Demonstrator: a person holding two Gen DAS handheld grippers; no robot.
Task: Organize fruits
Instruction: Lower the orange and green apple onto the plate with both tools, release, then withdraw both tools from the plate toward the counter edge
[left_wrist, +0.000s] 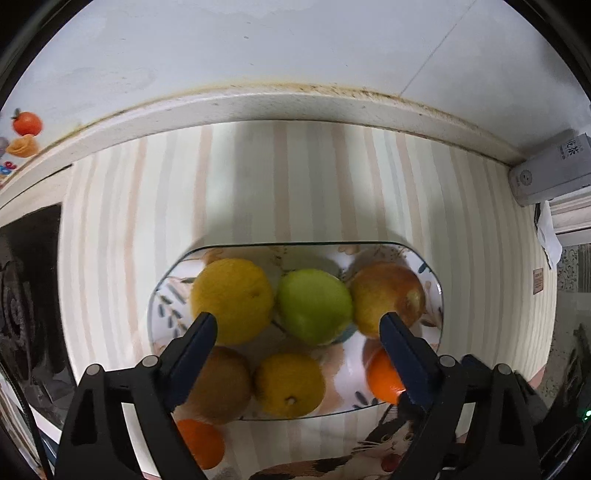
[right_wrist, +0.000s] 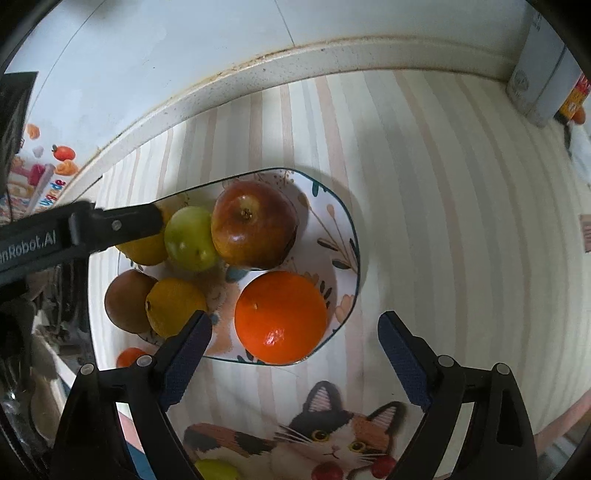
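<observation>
Both pairs of fingers stand released, wide apart with nothing between the pads: the left fingers (left_wrist: 297, 328) point straight down over the plate, and the right fingers (right_wrist: 295, 330) tilt steeply down at its near edge, their blue ribbed pads (right_wrist: 404, 363) bare.

Beneath everything lies the counter (left_wrist: 295, 107), covered by a striped cloth (left_wrist: 295, 184) printed with a calico cat (right_wrist: 332, 443). On the cloth sits the floral plate (right_wrist: 343, 229), holding the fruit in two rows. At the back stand a large lemon (left_wrist: 232, 299), a green apple (left_wrist: 314, 302) and a red-yellow apple (right_wrist: 255, 225), each touching its neighbour. In front lie an orange (right_wrist: 280, 317), a smaller lemon (left_wrist: 290, 384) and a brown fruit (left_wrist: 221, 384), perhaps a kiwi, though the blur leaves that unsure. A small orange (left_wrist: 201, 443) rests on the cloth just off the plate's near-left rim.

White lettering on the left tool (right_wrist: 44, 236), seen from the right wrist, ends in "nRobot.AI". A grey carton (left_wrist: 546, 170) in the far corner bears Chinese characters too small to read.
</observation>
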